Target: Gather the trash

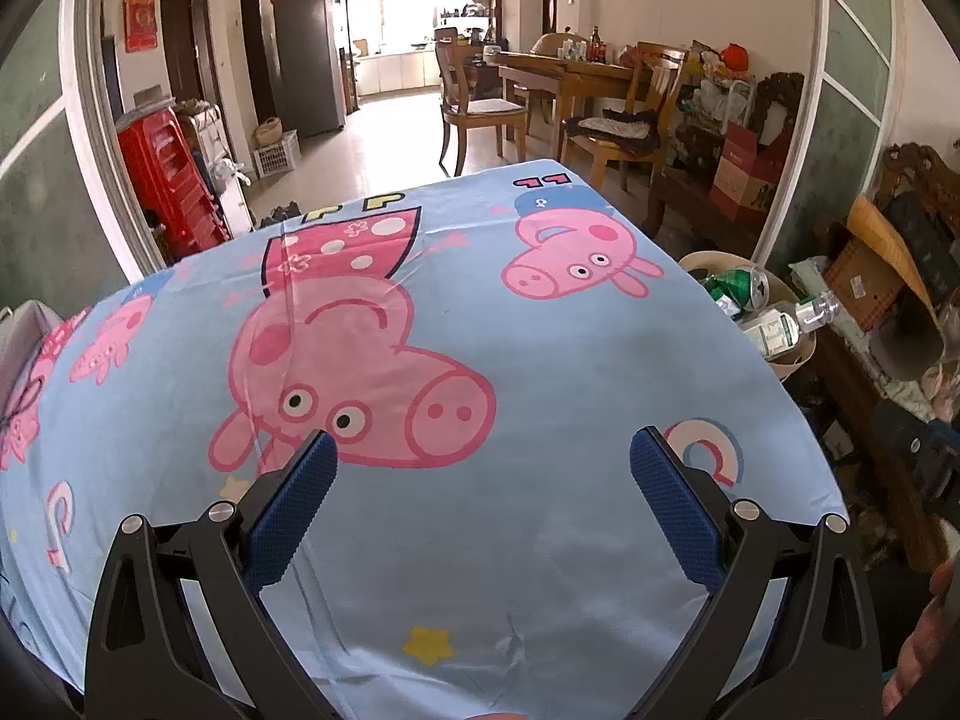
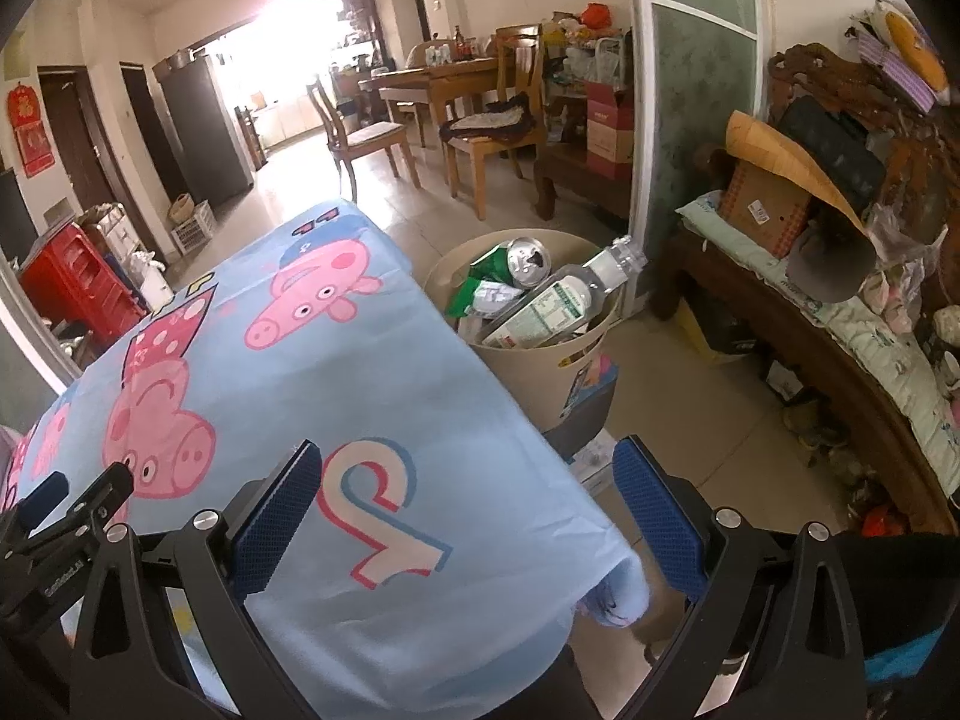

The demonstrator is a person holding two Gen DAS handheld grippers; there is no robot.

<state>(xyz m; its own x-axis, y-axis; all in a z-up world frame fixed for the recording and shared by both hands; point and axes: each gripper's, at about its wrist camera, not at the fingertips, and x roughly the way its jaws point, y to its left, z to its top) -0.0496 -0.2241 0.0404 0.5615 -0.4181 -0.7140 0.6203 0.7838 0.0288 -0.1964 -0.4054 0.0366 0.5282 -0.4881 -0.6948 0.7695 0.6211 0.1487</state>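
Observation:
A beige trash bin (image 2: 543,369) stands on the floor beside the table's right edge. Inside it lie a clear plastic bottle (image 2: 567,297), a silver-topped can (image 2: 528,264) and green wrappers (image 2: 480,294). The same bin (image 1: 795,360) with the bottle (image 1: 780,324) and can (image 1: 750,288) shows at the right of the left wrist view. My left gripper (image 1: 483,450) hovers open over the blue cartoon-pig tablecloth (image 1: 540,360), nothing between its fingers. My right gripper (image 2: 468,462) is open above the table's right corner, near side of the bin, holding nothing.
A wooden bench (image 2: 840,336) piled with boxes and cloth runs along the right. Wooden chairs (image 2: 366,138) and a dining table (image 2: 432,81) stand farther back. Red plastic stools (image 1: 168,174) sit at the left. A hand (image 1: 924,642) shows at the lower right.

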